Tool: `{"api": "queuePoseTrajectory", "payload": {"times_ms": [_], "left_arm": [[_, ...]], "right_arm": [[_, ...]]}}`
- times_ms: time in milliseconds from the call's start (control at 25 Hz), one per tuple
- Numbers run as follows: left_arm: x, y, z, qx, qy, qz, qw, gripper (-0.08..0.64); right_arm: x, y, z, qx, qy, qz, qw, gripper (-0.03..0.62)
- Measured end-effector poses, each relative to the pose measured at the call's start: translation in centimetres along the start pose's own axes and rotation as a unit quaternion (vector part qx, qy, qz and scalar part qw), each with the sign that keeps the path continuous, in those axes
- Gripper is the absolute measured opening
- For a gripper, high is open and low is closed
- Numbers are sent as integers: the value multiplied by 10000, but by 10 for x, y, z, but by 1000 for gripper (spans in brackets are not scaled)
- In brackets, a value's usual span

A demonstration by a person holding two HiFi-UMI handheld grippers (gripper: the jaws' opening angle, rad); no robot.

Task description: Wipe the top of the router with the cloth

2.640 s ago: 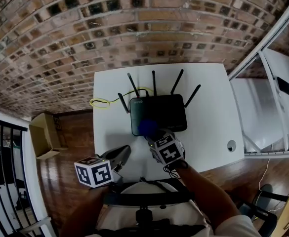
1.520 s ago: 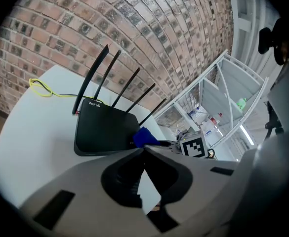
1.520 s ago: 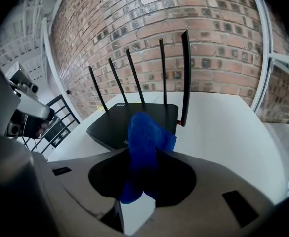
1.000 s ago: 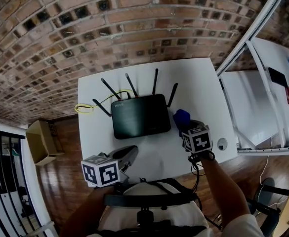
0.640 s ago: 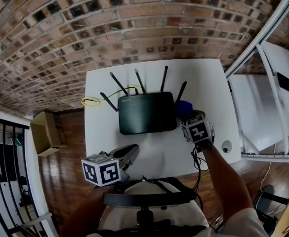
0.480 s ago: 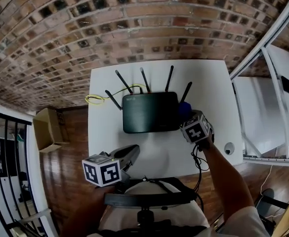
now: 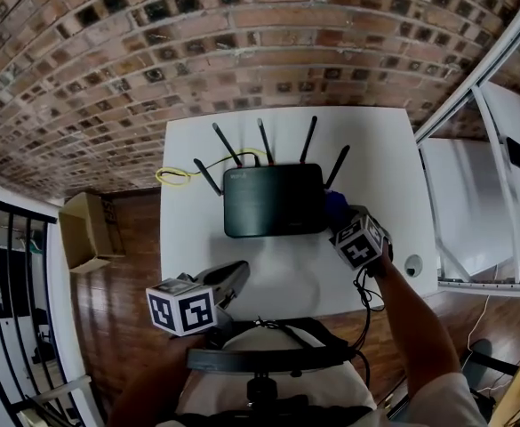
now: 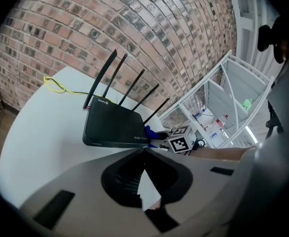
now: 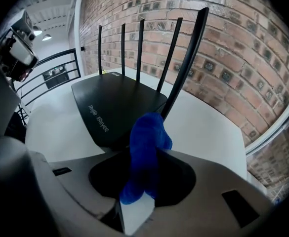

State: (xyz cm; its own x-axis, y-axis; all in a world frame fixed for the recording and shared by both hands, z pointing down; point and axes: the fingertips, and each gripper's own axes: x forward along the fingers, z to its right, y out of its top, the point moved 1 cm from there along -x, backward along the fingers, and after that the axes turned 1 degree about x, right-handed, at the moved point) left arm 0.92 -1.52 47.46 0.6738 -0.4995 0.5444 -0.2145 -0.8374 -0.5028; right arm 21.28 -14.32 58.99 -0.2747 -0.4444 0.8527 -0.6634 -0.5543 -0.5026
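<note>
One router (image 7: 273, 200), black, five antennas (image 7: 264, 140) up, on white table (image 7: 380, 149), just ahead of right gripper (image 7: 341, 221) tips; one blue cloth (image 9: 146, 137) pinched in right gripper's closed jaws, bunched at router's near corner beside nearest antenna, off top; 2.6 s ago cloth lay on router's front edge, since carried round to its right side; left gripper (image 8: 144, 151) jaws together, empty, well short of router, unmoved; one yellow cable (image 7: 176, 178) beyond router's far-left corner.
</note>
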Motion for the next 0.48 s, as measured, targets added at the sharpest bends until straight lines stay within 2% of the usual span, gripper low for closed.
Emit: {"api": "queuePoseTrajectory", "payload": {"times_ms": [280,480], "left_arm": [[-4,-1,-3,65,-129,-121,9998,28],[-10,-2,-11,85,-218,-217,9995,28]], "right_arm": [[-12,-18,-21,117,10,-39,9999,135],[-16,-37,-39,589,-53,-96,9982,135]]}}
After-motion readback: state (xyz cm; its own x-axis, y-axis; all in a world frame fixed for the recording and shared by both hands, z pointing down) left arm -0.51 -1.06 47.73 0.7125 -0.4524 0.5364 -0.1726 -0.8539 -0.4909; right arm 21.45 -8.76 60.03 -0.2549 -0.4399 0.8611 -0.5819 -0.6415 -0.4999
